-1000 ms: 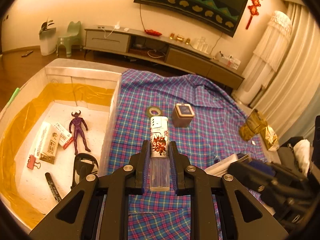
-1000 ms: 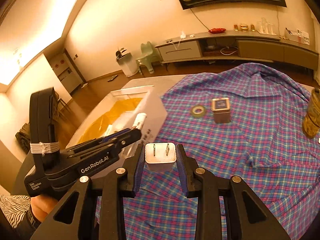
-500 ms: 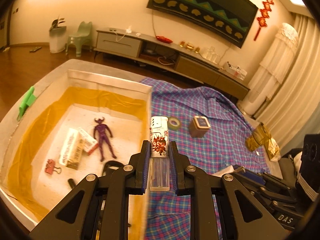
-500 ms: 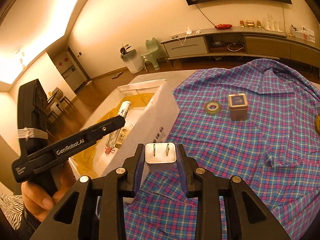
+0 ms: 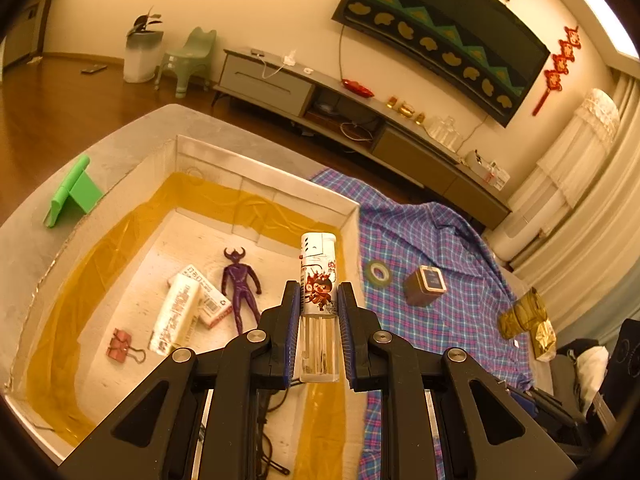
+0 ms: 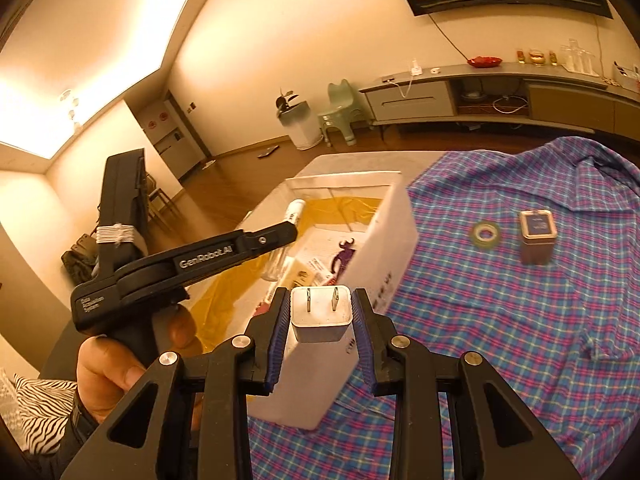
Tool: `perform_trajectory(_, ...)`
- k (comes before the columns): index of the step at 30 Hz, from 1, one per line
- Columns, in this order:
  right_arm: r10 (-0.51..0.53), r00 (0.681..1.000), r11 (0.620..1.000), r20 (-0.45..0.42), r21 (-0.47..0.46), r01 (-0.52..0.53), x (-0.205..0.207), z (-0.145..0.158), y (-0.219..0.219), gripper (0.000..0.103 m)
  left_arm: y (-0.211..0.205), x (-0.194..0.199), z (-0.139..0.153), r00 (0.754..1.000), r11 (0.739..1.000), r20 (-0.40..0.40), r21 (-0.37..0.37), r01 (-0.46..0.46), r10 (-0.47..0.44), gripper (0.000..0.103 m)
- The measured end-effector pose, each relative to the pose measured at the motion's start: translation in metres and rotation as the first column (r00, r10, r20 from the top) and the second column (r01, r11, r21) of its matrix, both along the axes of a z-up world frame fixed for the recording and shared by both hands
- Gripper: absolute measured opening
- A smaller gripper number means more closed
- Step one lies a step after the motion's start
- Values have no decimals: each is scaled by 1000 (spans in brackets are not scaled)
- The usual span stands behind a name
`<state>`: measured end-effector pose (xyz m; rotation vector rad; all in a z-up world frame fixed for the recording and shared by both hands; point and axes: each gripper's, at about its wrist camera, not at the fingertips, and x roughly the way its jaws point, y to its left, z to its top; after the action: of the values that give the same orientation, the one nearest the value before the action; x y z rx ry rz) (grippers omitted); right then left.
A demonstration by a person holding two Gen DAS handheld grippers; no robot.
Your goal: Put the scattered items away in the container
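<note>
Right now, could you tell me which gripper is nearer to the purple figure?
Left. The left gripper hangs over the box, near the figure; the right gripper is outside it.

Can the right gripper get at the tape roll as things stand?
Probably not yet: the right gripper is shut on a white charger. The tape roll lies uncovered on the plaid cloth, with nothing between.
</note>
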<state>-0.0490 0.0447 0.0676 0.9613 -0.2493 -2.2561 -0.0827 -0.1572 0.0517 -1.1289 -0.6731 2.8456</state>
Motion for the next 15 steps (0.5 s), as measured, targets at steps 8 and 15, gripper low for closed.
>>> perform_trajectory(8,37,999,999,-1,25,-37,-3,-3,-24,32,-21,-12,-4,999,999,26,12,-37,37,19)
perform_trajectory(15,57,998,995,-20,78,-56,-17,2,-48,32,-36,-26,-10,996,997,60,8,-74,74,19)
